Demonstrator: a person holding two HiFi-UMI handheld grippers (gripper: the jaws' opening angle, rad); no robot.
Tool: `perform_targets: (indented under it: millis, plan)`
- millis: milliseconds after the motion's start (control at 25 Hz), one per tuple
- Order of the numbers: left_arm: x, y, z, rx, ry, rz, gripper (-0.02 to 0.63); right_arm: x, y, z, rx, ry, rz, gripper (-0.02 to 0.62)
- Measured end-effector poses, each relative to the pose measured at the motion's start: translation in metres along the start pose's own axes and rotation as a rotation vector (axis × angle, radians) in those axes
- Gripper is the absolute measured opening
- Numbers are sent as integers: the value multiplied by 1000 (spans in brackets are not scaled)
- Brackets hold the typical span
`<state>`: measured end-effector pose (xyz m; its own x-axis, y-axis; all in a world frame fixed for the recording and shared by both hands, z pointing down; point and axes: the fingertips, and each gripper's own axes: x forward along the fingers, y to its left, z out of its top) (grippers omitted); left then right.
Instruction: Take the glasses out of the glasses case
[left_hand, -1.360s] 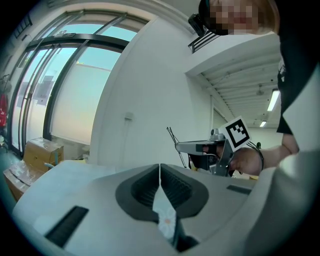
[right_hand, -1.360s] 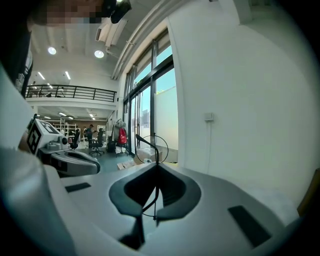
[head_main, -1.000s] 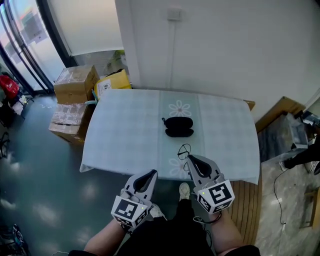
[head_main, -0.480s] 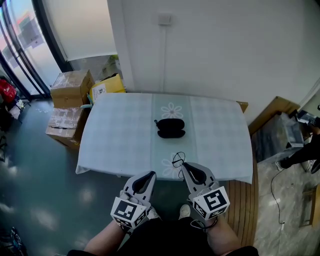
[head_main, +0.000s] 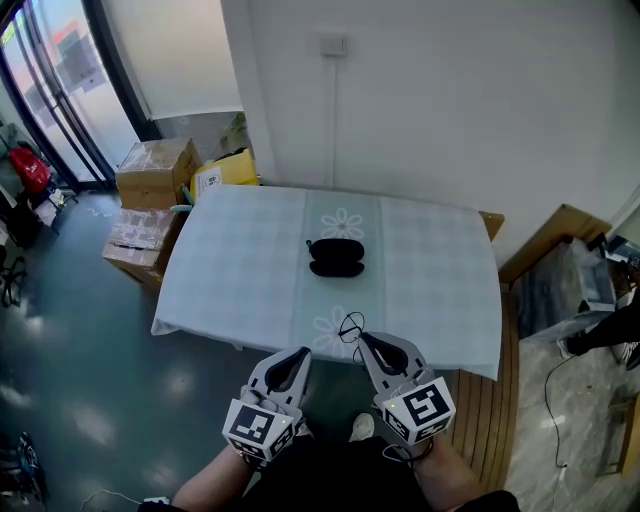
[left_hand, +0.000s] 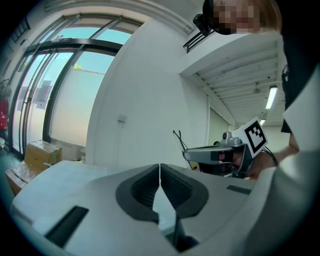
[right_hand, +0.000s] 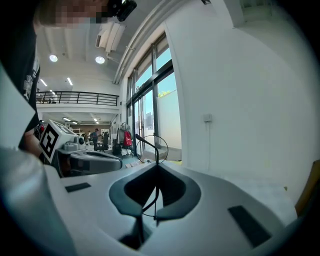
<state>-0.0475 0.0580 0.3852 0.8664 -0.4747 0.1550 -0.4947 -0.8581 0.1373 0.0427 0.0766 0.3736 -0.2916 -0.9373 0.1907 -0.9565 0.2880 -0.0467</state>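
A black glasses case (head_main: 336, 256) lies in the middle of the table (head_main: 240, 260), showing as two dark halves; whether it is open I cannot tell. Thin wire glasses (head_main: 350, 326) stick up from my right gripper (head_main: 363, 338), which is shut on them above the table's near edge. In the right gripper view one round lens (right_hand: 152, 147) stands just past the closed jaws of that gripper (right_hand: 157, 167). My left gripper (head_main: 303, 353) hangs shut and empty, left of the right one and off the table's front edge. The left gripper (left_hand: 160, 167) is seen closed in its own view.
Cardboard boxes (head_main: 150, 175) and a yellow package (head_main: 225, 170) stand on the floor by the table's far left corner. A white wall runs behind the table. Wooden boards (head_main: 560, 235) and clutter lie to the right. Glass doors are at the far left.
My right gripper has drawn the glasses back from the case toward the table's near edge. The left gripper stays beside it, still shut.
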Motion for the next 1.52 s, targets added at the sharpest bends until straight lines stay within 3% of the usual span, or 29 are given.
perform_targets:
  millis: [600,1520]
  plan:
    - [-9,-41,-4,12,-8,80,31,-30,-3,-5,-6,-11,92,25]
    - [2,-57,-11,16,-12,96,31,-44,-10,-20,14,5,122,25]
